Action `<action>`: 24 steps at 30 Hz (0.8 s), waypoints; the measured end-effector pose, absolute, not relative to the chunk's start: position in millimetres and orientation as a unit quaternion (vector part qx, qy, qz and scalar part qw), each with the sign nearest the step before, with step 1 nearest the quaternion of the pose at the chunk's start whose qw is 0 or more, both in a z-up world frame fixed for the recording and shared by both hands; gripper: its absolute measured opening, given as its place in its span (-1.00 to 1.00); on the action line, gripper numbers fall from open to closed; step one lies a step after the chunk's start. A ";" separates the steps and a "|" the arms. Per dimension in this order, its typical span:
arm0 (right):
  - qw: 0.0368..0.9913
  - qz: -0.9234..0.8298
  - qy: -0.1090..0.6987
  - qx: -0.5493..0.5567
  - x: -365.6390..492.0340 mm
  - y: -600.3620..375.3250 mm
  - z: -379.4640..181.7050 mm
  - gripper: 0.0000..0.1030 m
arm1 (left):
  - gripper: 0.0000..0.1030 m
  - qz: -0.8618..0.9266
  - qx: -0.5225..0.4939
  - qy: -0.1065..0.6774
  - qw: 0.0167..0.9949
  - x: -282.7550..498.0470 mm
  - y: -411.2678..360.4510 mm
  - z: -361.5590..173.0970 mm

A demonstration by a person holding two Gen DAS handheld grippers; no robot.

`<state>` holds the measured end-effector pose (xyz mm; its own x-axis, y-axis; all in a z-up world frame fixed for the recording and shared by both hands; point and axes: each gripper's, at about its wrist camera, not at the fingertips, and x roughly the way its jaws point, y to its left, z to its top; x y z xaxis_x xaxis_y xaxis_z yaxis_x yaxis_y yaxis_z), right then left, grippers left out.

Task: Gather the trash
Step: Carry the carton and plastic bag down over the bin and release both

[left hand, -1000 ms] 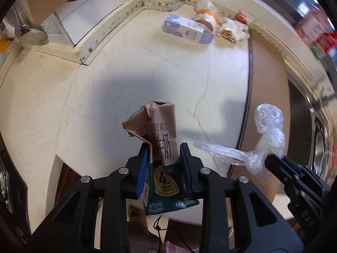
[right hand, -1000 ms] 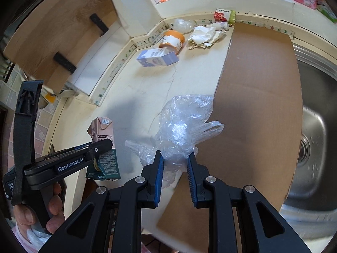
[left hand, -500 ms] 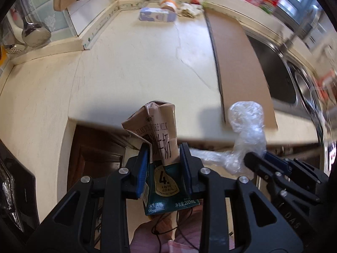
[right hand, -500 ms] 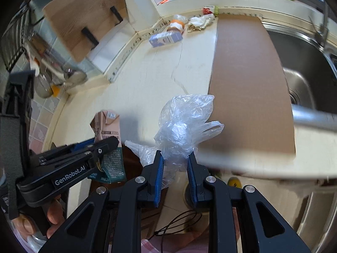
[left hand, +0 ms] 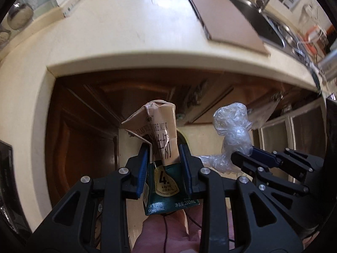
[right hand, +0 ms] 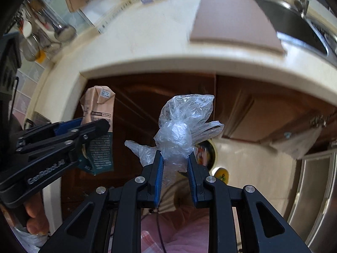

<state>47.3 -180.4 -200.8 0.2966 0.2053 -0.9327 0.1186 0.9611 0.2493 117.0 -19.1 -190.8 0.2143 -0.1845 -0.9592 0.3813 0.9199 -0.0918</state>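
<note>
Two hand-held grippers, left (left hand: 163, 164) and right (right hand: 174, 174); one crushed milk carton (left hand: 157, 135); one crumpled plastic bag (right hand: 183, 126); one brown board (left hand: 227, 16) on one cream surface (left hand: 126, 33); one sink (right hand: 294, 19).

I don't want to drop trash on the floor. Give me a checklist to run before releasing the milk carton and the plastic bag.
1. Left gripper clamped on crushed milk carton: ok.
2. Right gripper clamped on crumpled plastic bag: ok.
3. Both loads clear of the countertop edge: ok, they hang in front of the brown cabinet doors.
4. Trash bin below the grippers: cannot tell, none is clearly in view.
5. Carton and bag apart from each other: ok.
6. Trash left at the back of the countertop: not ok, blurred items remain.
</note>
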 end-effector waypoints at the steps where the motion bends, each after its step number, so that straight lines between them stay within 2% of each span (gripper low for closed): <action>1: 0.789 0.025 0.598 0.137 42.6 -179.7 -212.2 -0.59 | -0.49 -0.184 0.087 0.602 0.772 116.1 -18.1 -200.6; 7: 0.768 0.018 0.622 0.153 35.8 -172.7 -285.0 -0.59 | -0.49 -0.187 0.080 0.626 0.753 110.6 -11.0 -277.2; 15: 0.730 0.019 0.662 0.169 35.9 -152.1 -411.6 -0.58 | -0.49 -0.178 0.070 0.643 0.741 121.8 -5.2 -383.4; 24: 0.718 0.026 0.677 0.159 56.7 -130.5 -490.2 -0.57 | -0.49 -0.185 0.072 0.653 0.731 152.9 -5.9 -465.0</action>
<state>56.7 -130.5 -490.2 0.0810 0.2521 -0.9643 0.1784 0.9482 0.2629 152.9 -5.9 -465.0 0.0792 -0.1772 -0.9810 0.3641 0.9212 -0.1370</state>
